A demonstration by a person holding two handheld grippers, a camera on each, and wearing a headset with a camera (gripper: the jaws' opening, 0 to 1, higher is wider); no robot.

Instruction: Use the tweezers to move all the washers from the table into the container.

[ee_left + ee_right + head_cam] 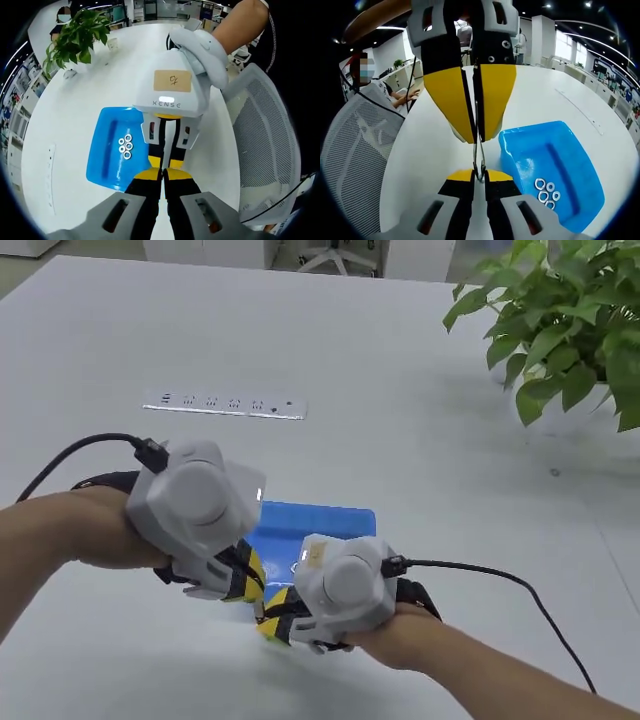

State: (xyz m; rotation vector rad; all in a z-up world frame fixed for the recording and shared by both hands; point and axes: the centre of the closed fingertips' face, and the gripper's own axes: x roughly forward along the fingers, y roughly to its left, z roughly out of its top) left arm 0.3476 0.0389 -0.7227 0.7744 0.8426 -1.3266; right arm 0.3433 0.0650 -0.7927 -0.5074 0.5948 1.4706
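Work on the task looks close to its end. Five small silver metal washers point(547, 193) lie together on the floor of the shallow blue plastic container point(572, 165), which stands on the white table point(420, 390) just beside the two grippers. On the parts of the table that the views show I find no loose washer, so I judge that nothing is left to pick up, though the grippers hide some of the surface in the head view. The thin metal tweezers point(478, 152) are not over the container. They sit between the left gripper point(162, 180) and the right gripper point(479, 177), which meet tip to tip. The yellow fingers point(451, 95) of the left gripper are pressed together on one part of the tweezers, and the fingers point(461, 175) of the right gripper are closed on the other end. What remains, I think, is only to put the tweezers down.
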